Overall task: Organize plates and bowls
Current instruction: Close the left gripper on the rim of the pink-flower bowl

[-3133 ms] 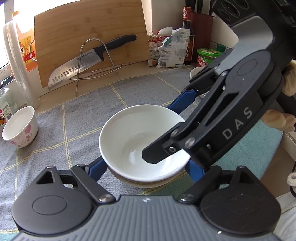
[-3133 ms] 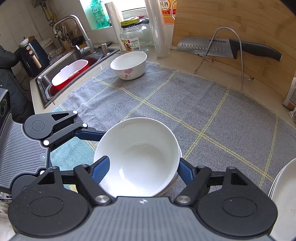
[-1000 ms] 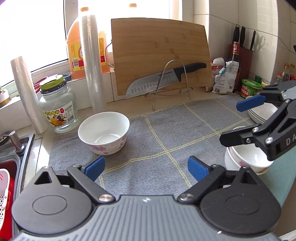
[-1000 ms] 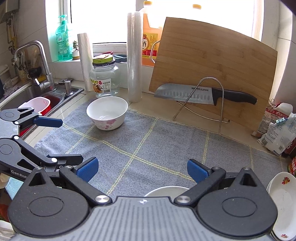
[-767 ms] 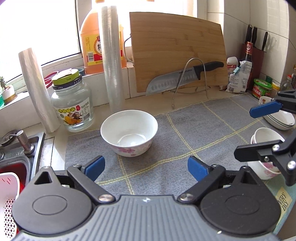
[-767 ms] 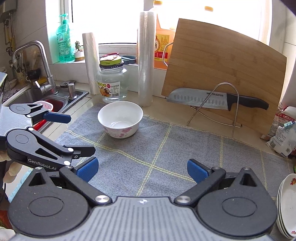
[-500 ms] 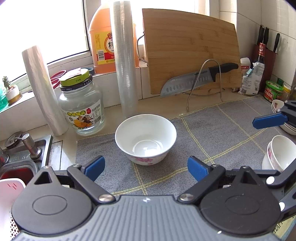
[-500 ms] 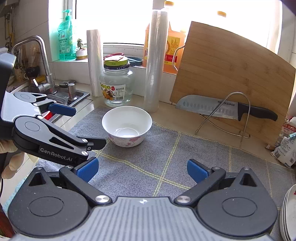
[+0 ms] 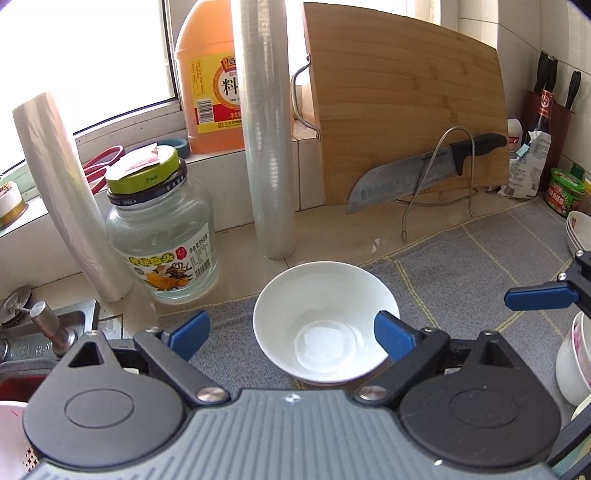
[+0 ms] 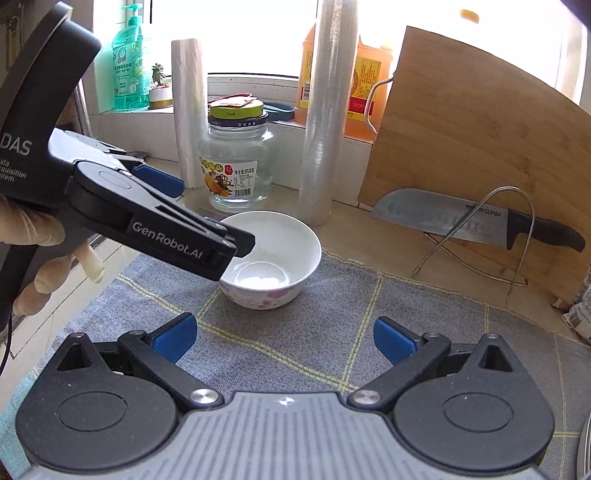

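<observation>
I see bare grey checked cloth [image 10: 424,314] right of the white floral bowl [image 10: 271,258]; behind it crowd a glass jar [image 10: 236,162] and film roll [image 10: 325,140].

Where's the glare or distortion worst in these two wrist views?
Left wrist view: window blown out white at upper left; fisheye bends the cutting board; bowl stays sharp. Right wrist view: window also clipped, backlighting the orange bottle; left gripper dark but sharp, with its lettering legible.
</observation>
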Available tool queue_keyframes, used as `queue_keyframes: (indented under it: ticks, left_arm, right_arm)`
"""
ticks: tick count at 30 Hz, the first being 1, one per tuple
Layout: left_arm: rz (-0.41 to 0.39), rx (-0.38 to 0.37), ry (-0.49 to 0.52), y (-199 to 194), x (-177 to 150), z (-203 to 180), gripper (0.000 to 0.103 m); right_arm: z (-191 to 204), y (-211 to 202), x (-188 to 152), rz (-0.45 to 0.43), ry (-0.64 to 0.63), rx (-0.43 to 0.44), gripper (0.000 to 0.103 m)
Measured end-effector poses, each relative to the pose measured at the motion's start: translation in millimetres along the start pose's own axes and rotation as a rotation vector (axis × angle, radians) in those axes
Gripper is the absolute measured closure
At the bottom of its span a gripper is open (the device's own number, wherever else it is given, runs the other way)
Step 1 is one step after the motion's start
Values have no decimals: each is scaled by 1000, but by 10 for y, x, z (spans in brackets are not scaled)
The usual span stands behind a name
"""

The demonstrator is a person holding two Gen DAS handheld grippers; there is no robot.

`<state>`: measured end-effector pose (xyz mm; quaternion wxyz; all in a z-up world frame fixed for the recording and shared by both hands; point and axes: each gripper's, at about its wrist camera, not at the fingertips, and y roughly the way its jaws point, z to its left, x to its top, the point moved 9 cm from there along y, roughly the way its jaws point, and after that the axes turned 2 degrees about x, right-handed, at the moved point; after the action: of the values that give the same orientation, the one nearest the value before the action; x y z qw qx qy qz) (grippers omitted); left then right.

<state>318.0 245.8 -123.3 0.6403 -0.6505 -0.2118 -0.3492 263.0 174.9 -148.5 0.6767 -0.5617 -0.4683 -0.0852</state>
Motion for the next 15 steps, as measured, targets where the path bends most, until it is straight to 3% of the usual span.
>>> queue_keyframes:
  ticks: [4,6,15]
  left_arm:
    - [32,-5,26,219,22,48,10]
    - [53,-16,40,323,14,58,18]
    - [126,-91,39,662,1,83,32]
  right_arm:
    - [80,160,51,6,-22,2,0]
    - [118,253,78,13,-30,4,0]
    - [168,634,119,57,-47,2,0]
